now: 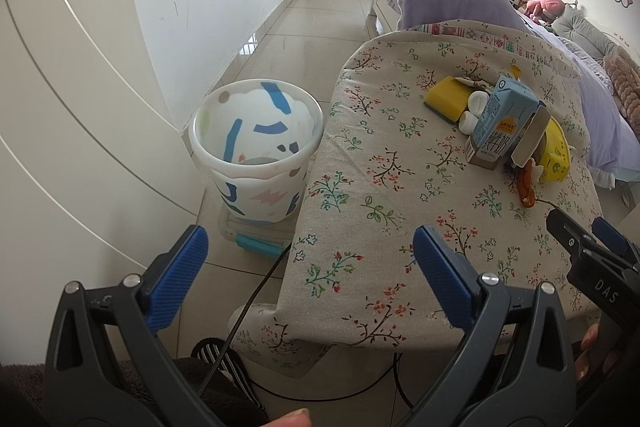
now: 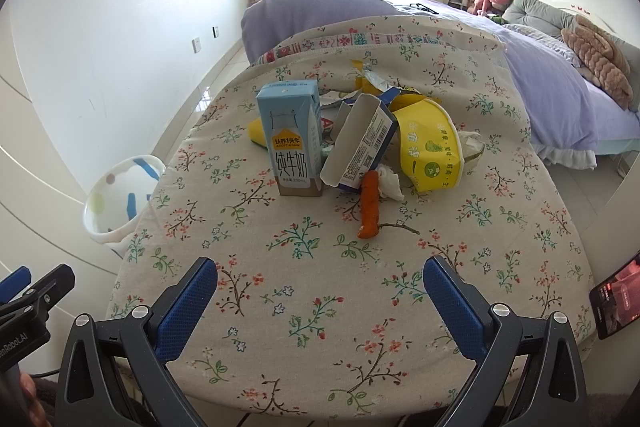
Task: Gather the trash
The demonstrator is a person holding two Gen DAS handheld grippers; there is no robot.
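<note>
A pile of trash sits on the floral-clothed table [image 2: 320, 299]: an upright blue milk carton [image 2: 291, 139], an opened cardboard box [image 2: 360, 147], a yellow paper bowl [image 2: 432, 151], a carrot piece [image 2: 369, 205], crumpled tissue [image 2: 390, 181], a yellow sponge [image 1: 448, 98] and white caps [image 1: 478, 103]. A patterned white bin [image 1: 256, 151] stands on the floor left of the table. My left gripper [image 1: 310, 267] is open over the table's near-left edge, nothing in it. My right gripper [image 2: 320, 291] hovers open above the cloth, short of the carrot.
A bed with purple bedding [image 2: 560, 75] lies behind and right of the table. A phone [image 2: 616, 301] lies at the table's right edge. A white wall [image 1: 100, 67] runs along the left, and a black cable [image 1: 256, 291] hangs below the table.
</note>
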